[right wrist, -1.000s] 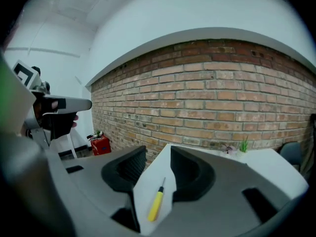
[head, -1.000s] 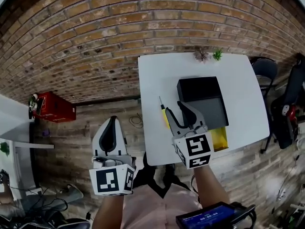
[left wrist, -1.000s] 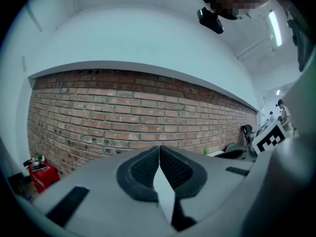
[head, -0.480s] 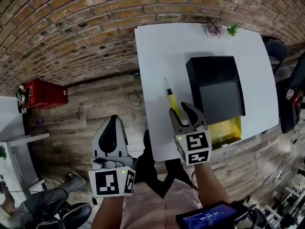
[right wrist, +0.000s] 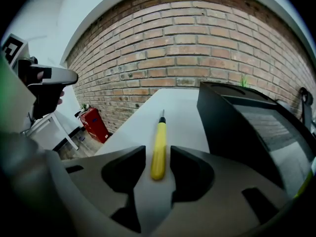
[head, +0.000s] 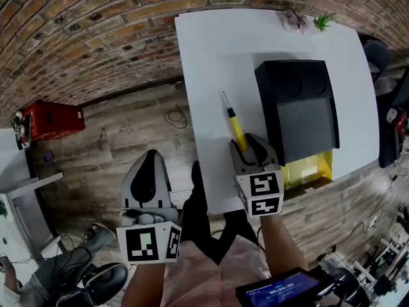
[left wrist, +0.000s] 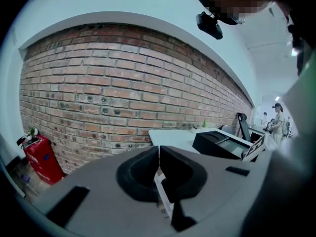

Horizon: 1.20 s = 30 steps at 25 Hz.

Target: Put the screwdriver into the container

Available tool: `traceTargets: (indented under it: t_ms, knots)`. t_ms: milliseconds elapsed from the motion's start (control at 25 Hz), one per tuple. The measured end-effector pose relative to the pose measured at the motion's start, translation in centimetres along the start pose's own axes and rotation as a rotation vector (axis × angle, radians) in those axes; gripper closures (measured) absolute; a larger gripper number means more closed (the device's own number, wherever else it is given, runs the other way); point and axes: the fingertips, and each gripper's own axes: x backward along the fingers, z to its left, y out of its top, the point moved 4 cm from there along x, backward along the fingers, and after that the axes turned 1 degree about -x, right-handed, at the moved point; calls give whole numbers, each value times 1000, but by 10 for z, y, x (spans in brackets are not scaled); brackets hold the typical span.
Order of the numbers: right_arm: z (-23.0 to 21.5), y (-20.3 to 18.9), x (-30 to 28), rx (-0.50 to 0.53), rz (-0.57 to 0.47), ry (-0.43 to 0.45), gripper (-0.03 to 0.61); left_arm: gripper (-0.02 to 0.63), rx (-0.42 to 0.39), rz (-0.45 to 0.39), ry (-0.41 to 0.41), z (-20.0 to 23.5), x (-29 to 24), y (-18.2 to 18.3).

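Observation:
A yellow-handled screwdriver lies on the white table, its thin metal tip pointing away from me. To its right stands the black container, with a yellow part at its near end. My right gripper is open, low over the table, and the near end of the screwdriver handle lies between its two jaws with a gap on each side. The container's dark wall rises just right of the right gripper. My left gripper hangs shut over the floor, left of the table.
The left gripper view shows its shut gripper, the brick wall, and the table and container off to the right. A red box stands on the wooden floor. Small plants sit at the table's far edge.
My right gripper has moved left from in front of the container to the screwdriver, so the handle's end now lies between its jaws. The left gripper has stayed beside the table.

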Motion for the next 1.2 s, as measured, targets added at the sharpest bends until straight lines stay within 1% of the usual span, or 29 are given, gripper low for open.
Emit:
traceTargets:
  t_ms: [120, 280, 320, 360, 520, 720, 880, 1040, 1200]
  knots:
    - [-1, 0, -2, -4, 15, -14, 433, 600, 0, 2, -4, 3, -1, -1]
    - [-1, -1, -4, -12, 34, 3, 445, 600, -2, -8, -12, 1, -2, 3]
    - [0, 0, -4, -16, 41, 11, 482, 600, -4, -14, -15, 0, -2, 6]
    - [1, 0, -5, -17, 47, 17, 494, 600, -6, -21, -18, -1, -2, 9]
    - [7, 12, -1, -14, 33, 33, 499, 600, -17, -60, -25, -1, -2, 26]
    - [12, 57, 21, 4, -70, 42, 500, 600, -29, -132, -38, -2, 2, 56]
    - [13, 98, 55, 15, -167, 44, 500, 600, -42, -207, -68, -13, 11, 87]
    - [8, 139, 88, 52, -265, 17, 500, 600, -61, -309, -92, -22, 19, 124]
    - [1, 172, 122, 91, -358, -7, 500, 600, -86, -385, -108, -35, 33, 154]
